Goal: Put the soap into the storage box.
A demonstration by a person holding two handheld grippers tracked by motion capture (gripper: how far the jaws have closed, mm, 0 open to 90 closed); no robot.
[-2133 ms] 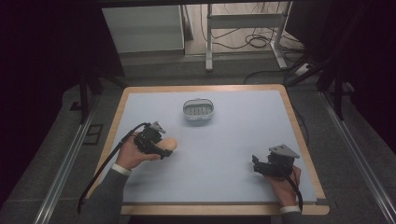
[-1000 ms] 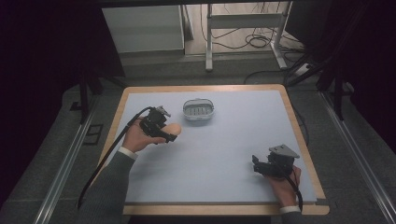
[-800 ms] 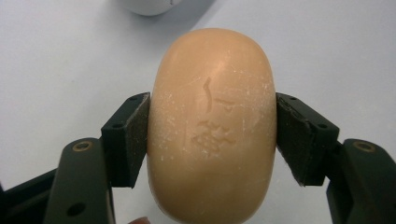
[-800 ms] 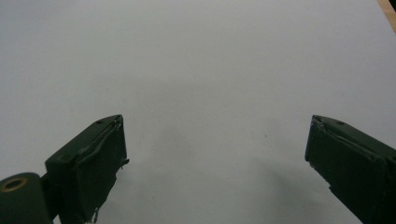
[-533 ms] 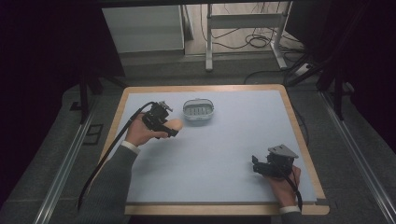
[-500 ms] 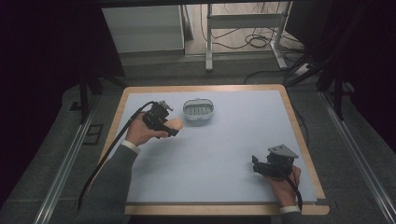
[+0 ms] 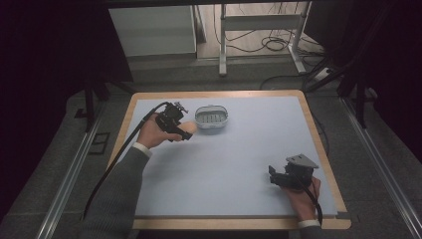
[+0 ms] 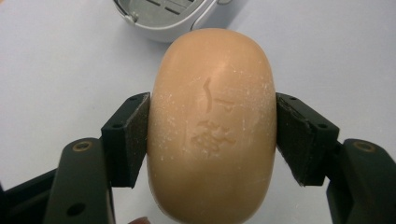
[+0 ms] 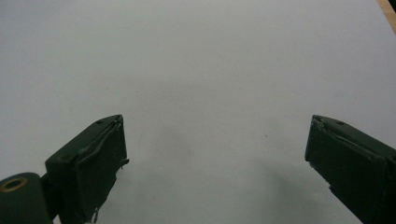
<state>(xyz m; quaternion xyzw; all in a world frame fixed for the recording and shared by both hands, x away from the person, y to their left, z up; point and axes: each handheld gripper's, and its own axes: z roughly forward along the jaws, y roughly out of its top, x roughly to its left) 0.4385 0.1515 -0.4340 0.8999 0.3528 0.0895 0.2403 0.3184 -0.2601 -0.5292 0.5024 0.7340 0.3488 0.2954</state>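
left gripper clamped on peach soap bar, carried from mid-table up to just beside grey dish, seemingly clear of table. right gripper gaping empty, unmoved.

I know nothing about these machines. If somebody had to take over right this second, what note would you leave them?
Left gripper: jaws shut on the soap bar, held above the table just short of the soap dish.
Right gripper: jaws open with nothing between them, resting near the table's front right corner.
Done: the soap is picked up and is beside the dish.
Left: probably carry the soap over the dish, set it inside and open the jaws. The dish looks empty from the high view.
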